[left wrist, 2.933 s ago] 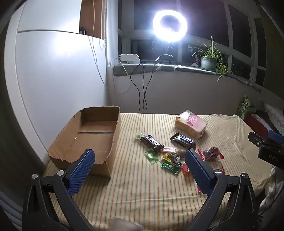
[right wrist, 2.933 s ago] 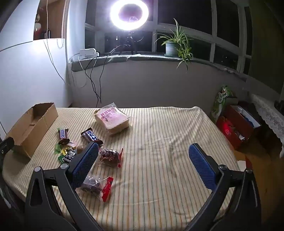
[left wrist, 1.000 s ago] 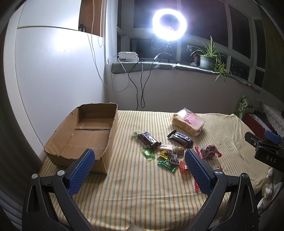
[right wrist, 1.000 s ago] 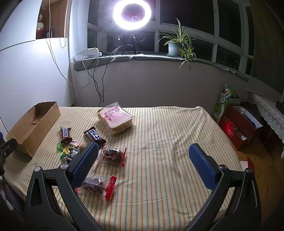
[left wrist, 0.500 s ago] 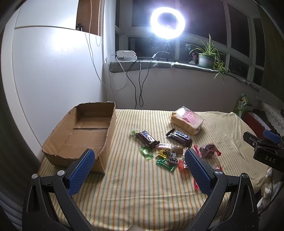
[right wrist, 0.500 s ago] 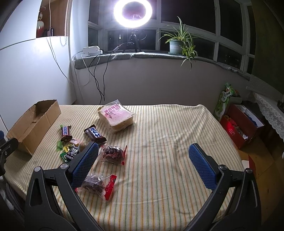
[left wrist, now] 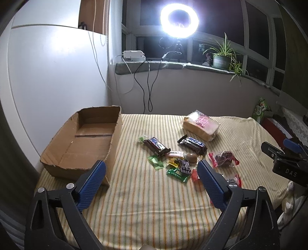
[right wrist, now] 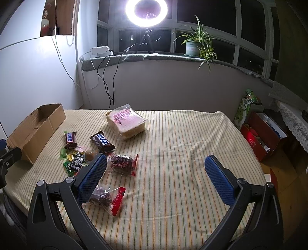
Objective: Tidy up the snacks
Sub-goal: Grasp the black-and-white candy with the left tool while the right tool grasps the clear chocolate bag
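While a ring light (right wrist: 147, 12) glares from the windowsill, snacks (left wrist: 179, 153) are scattered on the striped bed (right wrist: 182, 153) beside a cardboard box (left wrist: 84, 140); left gripper (left wrist: 152, 182) is closing on nothing, right gripper (right wrist: 155, 178) is spread, empty.

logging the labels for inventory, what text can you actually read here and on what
"SNICKERS": left chocolate bar
"DAS": right gripper's black body, seen from the left gripper's camera
Bread bag: pink printed characters, not legible
Second chocolate bar: blurred
Small candy wrappers: too small
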A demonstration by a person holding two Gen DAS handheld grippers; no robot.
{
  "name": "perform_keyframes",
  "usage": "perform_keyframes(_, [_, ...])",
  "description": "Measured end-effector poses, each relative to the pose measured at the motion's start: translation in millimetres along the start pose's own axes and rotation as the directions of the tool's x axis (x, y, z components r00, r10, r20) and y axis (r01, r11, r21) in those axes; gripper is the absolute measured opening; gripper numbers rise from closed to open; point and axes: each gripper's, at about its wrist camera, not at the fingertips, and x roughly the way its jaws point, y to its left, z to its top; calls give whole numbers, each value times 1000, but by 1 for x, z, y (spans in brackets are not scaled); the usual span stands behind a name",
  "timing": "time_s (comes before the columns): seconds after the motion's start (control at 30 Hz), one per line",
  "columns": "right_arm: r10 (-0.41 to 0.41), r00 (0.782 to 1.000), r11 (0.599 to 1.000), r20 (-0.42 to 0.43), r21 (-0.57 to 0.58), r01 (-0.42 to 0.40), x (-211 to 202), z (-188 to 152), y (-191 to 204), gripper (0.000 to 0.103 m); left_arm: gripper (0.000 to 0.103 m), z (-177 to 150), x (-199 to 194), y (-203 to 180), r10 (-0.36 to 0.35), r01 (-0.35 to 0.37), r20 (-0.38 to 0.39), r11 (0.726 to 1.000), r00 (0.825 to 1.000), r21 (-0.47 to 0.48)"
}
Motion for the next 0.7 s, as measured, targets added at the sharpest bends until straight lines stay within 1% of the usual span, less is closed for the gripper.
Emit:
perform_keyframes(0.17, [8, 1000, 1000, -10, -6, -8, 5, -5, -3, 102, 91, -3, 5, -3, -20, 20, -18, 1000, 1000, 3])
perform_keyframes(0.23, [21, 1000, 1000, -15, -8, -21, 7, -6, -5, 96, 87, -4, 8, -4, -32, 32, -29, 999, 999, 3])
perform_keyframes(0.27, [28, 999, 1000, -19, -5, -28, 8, -8, -7, 94, 86, -6, 10, -4, -42, 42, -39, 999, 998, -2])
perform_keyframes(0.33, [50, 998, 999, -33, 6, -50, 12, -12, -12, 87, 79, -8, 13, -3, -63, 62, -58, 998, 996, -13])
perform_keyframes(0.37, [62, 997, 998, -45, 11, -62, 14, -14, -15, 85, 77, -9, 15, -2, -76, 75, -69, 997, 995, -19])
perform_keyframes(0.43, [91, 993, 996, -73, 24, -89, 19, -19, -19, 76, 71, -13, 20, -3, -106, 104, -90, 994, 990, -30])
perform_keyframes(0.5, [124, 986, 992, -108, 35, -121, 24, -23, -21, 70, 65, -16, 24, -6, -135, 132, -112, 991, 984, -37])
perform_keyframes(0.53, [140, 982, 990, -128, 41, -136, 27, -26, -23, 66, 64, -17, 25, -8, -152, 148, -119, 988, 981, -39])
perform_keyframes(0.57, [154, 978, 988, -141, 44, -149, 29, -28, -23, 65, 63, -19, 26, -11, -170, 166, -127, 985, 977, -41])
perform_keyframes(0.63, [184, 969, 983, -164, 46, -179, 31, -33, -22, 59, 57, -22, 29, -17, -217, 213, -148, 976, 965, -41])
perform_keyframes(0.7, [208, 962, 978, -179, 42, -203, 32, -36, -20, 59, 57, -25, 33, -21, -238, 232, -163, 971, 958, -50])
